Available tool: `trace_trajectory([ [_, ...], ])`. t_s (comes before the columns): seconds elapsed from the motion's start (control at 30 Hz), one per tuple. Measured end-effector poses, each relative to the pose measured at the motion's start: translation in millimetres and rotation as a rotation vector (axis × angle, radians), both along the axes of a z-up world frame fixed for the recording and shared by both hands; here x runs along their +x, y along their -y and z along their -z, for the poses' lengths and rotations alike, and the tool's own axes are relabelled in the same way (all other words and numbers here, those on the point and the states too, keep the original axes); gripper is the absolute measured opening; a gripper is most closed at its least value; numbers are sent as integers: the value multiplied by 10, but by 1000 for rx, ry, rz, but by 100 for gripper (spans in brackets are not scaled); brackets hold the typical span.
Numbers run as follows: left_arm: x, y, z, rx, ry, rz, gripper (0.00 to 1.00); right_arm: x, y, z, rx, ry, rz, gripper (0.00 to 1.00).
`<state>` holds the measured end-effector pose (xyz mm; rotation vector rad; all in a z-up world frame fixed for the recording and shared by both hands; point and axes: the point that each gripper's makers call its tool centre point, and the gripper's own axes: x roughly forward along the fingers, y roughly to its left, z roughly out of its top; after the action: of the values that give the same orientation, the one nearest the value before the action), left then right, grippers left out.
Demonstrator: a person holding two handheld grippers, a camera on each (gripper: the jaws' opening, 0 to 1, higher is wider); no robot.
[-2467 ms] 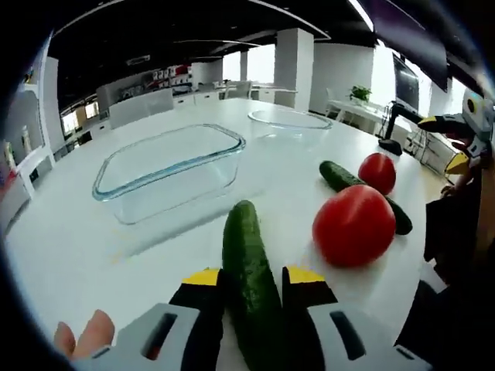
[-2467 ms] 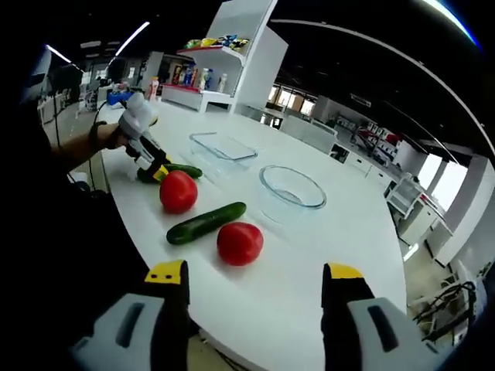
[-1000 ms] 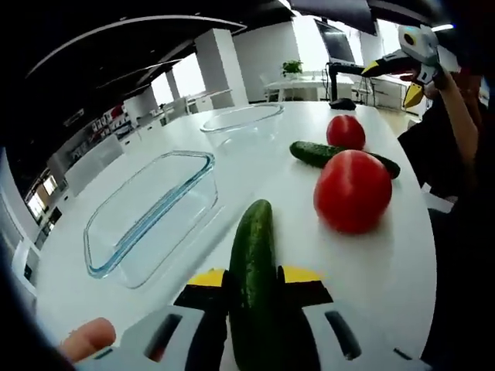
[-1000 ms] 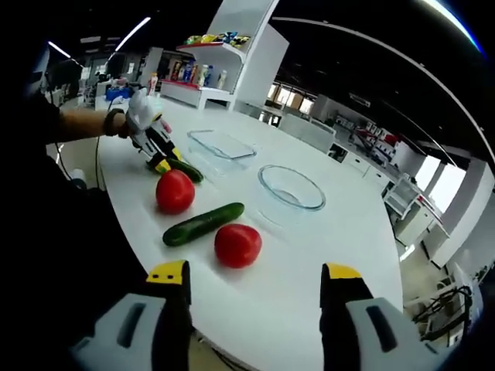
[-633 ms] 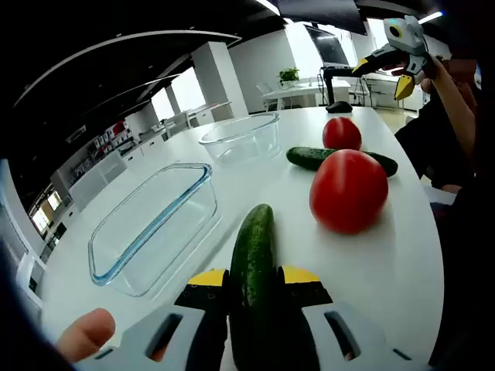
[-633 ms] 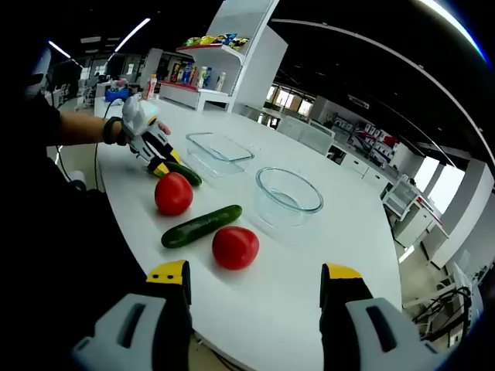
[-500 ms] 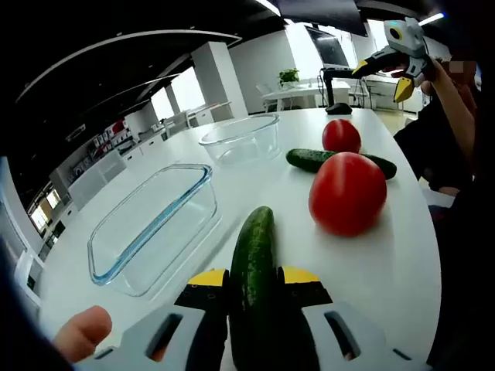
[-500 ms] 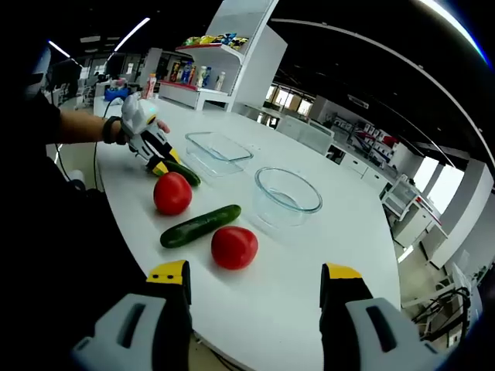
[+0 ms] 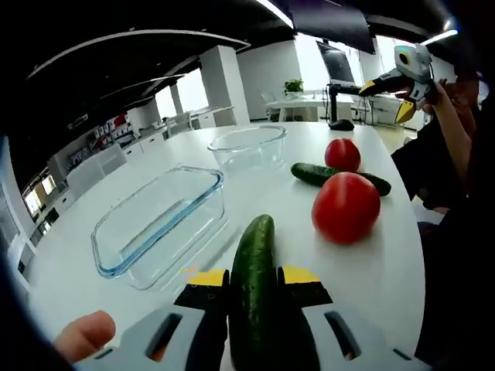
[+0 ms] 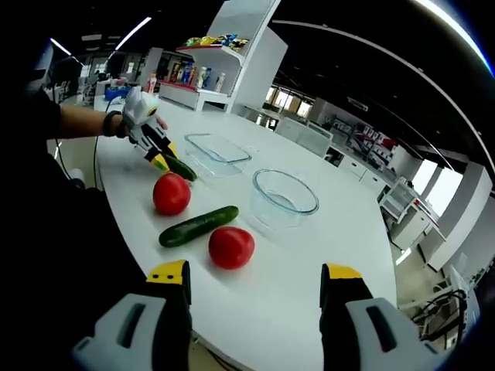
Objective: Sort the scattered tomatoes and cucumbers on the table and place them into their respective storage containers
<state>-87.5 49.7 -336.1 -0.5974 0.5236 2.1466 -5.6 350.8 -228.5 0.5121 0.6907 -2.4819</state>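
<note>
The left tool is clenched on 1 cucumber, which lies lengthwise between its jaws and appears lifted just off the white tabletop, pointing toward the rectangular glass dish just beyond. The right tool hangs released and holds nothing, well back from the produce. Both the dish and the round glass bowl look empty, so nothing is sorted yet. Still on the tabletop are a second cucumber and 2 tomatoes. By my reckoning the task is barely begun: 1 cucumber in hand, 3 items untouched.
</note>
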Motion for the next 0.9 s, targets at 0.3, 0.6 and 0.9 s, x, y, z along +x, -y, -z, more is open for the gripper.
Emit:
trace_trajectory([
  [0.3,-45,15,-377,-20,-64,29,23,2,4,44,7,10,0,65],
  [0.6,-70,-5,-860,22,-148,43,23,-32,61,57,6,10,-9,65],
  [0.9,14,-18,-1211,49,-193,63,23,1,41,-26,-6,-7,-13,65],
])
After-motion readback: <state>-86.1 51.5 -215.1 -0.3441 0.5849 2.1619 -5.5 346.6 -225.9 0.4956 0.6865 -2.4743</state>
